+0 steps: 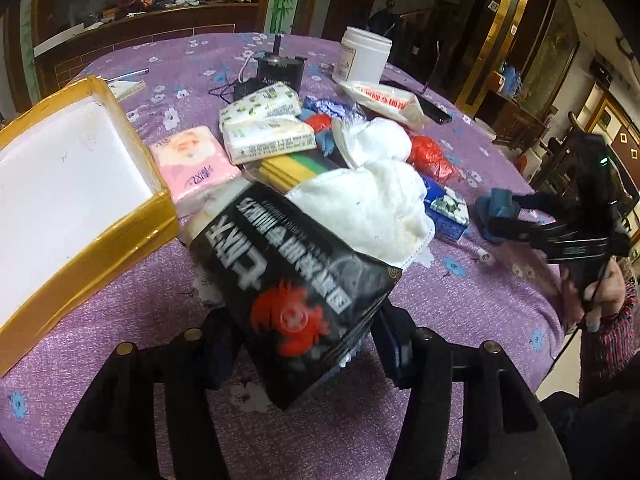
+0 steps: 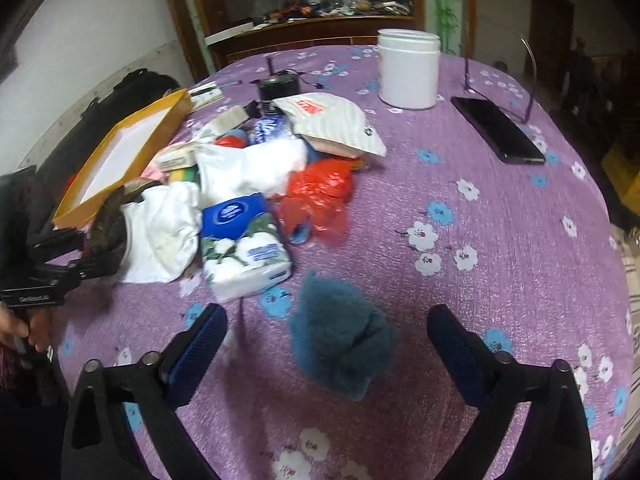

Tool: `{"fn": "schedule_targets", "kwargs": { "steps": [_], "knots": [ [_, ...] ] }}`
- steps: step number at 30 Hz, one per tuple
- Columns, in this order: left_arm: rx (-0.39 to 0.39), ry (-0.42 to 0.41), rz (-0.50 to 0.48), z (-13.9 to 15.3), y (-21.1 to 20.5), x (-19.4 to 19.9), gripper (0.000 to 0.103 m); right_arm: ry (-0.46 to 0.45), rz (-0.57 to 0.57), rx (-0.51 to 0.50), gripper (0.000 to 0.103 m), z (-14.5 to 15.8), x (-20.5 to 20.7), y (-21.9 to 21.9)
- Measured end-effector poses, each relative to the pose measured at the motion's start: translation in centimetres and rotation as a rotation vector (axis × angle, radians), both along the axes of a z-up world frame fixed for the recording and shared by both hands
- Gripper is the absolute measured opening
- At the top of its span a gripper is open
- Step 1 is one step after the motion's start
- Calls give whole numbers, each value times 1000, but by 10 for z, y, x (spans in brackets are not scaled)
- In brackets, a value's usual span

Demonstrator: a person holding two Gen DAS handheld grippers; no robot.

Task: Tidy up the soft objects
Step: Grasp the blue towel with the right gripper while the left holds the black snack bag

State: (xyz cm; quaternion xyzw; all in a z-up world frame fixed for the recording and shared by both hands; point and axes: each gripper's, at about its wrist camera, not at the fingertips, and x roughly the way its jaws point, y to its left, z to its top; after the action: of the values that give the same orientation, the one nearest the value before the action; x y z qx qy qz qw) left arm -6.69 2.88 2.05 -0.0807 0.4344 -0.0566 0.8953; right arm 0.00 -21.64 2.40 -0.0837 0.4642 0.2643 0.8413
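Both views look steeply down along their grippers onto the purple flowered tablecloth (image 1: 460, 304), close above it. The left wrist camera faces toward twelve o'clock, with the yellow-rimmed white tray (image 1: 84, 216) at nine. Both share the white plastic jar (image 2: 408, 68) and central pile.

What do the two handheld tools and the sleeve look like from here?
Both tools, left and right, have black angular frames, brass-coloured pivot pins and dark blue textured pads. The right tool's body shows a small green light and a thin black cable. The sleeve is red-patterned knit.
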Motion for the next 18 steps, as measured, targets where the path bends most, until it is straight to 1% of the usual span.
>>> {"fn": "schedule_targets", "kwargs": {
  "steps": [1,2,5,7,9,10,12,13,16,17,18],
  "knots": [
    [-2,-3,2,1,1,0,54,27,5,-3,66,-4,2,1],
    [-7,-2,2,1,2,0,54,43,2,-3,43,-7,3,1],
    [-12,7,5,0,3,3,54,42,-1,4,42,-5,2,-1],
    [-28,14,-1,-3,3,4,55,36,3,10,42,-2,1,-1],
    [-43,21,-2,-5,3,5,63,27,2,23,42,2,0,-2],
    [-44,31,8,-7,3,7,70,17,2,34,42,5,-1,-3],
    [-52,35,31,-10,6,8,71,5,7,51,42,10,-3,-2],
    [-77,43,35,-13,8,11,71,-4,11,60,42,12,-6,-4],
    [-110,46,45,-12,10,14,71,-15,18,73,42,19,-8,0],
    [-129,57,46,-12,10,15,71,-18,25,78,42,21,-9,1],
    [-167,71,43,-12,11,15,71,-23,29,84,42,22,-11,1]
  ]
}}
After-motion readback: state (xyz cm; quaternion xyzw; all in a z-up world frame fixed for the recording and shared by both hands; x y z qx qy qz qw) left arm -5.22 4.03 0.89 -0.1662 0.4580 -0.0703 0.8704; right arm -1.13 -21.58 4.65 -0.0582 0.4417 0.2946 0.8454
